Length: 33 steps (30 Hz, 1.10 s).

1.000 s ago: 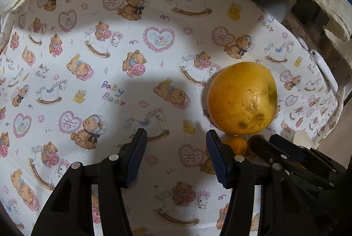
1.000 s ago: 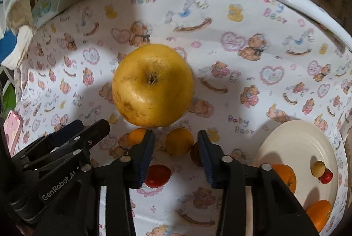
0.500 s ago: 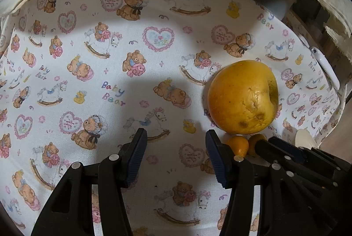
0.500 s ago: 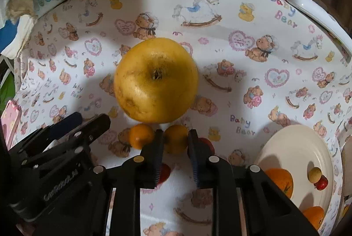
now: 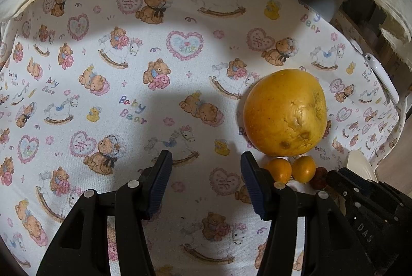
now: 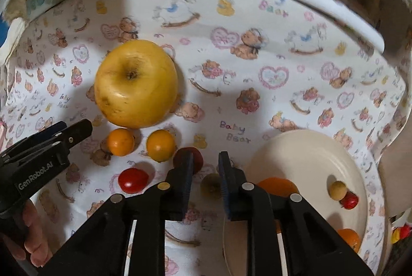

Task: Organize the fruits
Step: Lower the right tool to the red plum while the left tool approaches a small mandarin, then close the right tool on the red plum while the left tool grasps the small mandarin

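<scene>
The large yellow fruit (image 6: 136,83) sits on the surface ahead and to the left of the right gripper (image 6: 203,168), stem dimple facing up. In the left wrist view the same fruit (image 5: 285,112) lies ahead and to the right of the left gripper (image 5: 204,170), showing a wrinkled, bruised patch. Just below it, nearer the jaws, two small orange fruits (image 6: 121,142) lie side by side, close together but apart; in the left view they (image 5: 303,169) sit just beyond the right jaw's tip. A dark red fruit (image 6: 197,156) is partly hidden behind the right gripper's left jaw. A red tomato (image 6: 133,180) lies left of that jaw, and a small olive-yellow fruit (image 6: 209,184) shows in the gap between the jaws, lower down on the cloth.

The right gripper's jaws stand narrowly apart and hold nothing. The left gripper's jaws stand wide apart over bare cloth, empty.

To the right of the right jaws, a cream plate (image 6: 309,160) carries an orange fruit (image 6: 278,186) at its near-left edge, a small tan ball (image 6: 337,189) touching a small red fruit (image 6: 349,200), and another orange fruit (image 6: 347,238) at the lower rim.

The cloth (image 5: 108,85) covering the surface is white, printed with teddy bears, rocking horses, ducks and hearts, and the words "Baby Bear" repeat across it. The left gripper's body in the right view (image 6: 38,160) reads "GenRobot.AI"; the right gripper's body in the left view bears the letters "DAS".
</scene>
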### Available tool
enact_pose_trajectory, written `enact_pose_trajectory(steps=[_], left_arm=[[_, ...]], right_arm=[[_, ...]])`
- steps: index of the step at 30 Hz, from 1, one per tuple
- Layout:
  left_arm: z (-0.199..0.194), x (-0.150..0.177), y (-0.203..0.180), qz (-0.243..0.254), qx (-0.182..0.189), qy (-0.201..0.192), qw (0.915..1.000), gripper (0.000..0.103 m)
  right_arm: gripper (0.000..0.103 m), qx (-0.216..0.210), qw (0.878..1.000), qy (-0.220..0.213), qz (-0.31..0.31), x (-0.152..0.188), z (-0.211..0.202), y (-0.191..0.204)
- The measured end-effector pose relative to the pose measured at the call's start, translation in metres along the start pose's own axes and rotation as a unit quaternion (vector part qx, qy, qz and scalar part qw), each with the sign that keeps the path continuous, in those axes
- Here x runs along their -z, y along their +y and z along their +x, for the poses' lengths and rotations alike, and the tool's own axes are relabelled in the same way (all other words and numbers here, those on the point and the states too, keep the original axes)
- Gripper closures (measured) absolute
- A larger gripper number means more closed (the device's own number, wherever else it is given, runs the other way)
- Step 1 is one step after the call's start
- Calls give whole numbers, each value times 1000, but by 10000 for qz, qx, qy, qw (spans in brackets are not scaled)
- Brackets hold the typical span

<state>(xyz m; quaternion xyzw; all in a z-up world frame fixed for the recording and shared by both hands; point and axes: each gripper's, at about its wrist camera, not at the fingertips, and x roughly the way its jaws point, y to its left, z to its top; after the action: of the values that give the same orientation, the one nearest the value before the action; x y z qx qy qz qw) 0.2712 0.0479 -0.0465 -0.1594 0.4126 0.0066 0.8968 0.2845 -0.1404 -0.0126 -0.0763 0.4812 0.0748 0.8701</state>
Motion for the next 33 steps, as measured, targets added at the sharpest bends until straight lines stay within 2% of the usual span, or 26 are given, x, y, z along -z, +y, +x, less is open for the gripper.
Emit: enact_pose_trajectory(steps=[7,11,16,25,29,33], left_arm=[[0,0,0,35,-17,11,10000,48],[1,0,0,37,-14,13,10000,48],[0,0,0,36,-9,16,10000,48],[1,-1,-1,35,-15,19,10000,48],[1,0,-4,129,-175,25,9998,48],[1,1,-8,279,38,58,9996,50]], right_arm=[[80,-396,9991,-20,171,-1,-4,-13],[79,-500,9986,-26,148,-2,-5,-13],[77,-824,9964,136,165,-9,2,-1],[79,-857,9960,104,215,-2,10,5],[79,-914,9956,-151,140,3,-8,-1],[79,-942,9934,-654,37,17,-37,-11]])
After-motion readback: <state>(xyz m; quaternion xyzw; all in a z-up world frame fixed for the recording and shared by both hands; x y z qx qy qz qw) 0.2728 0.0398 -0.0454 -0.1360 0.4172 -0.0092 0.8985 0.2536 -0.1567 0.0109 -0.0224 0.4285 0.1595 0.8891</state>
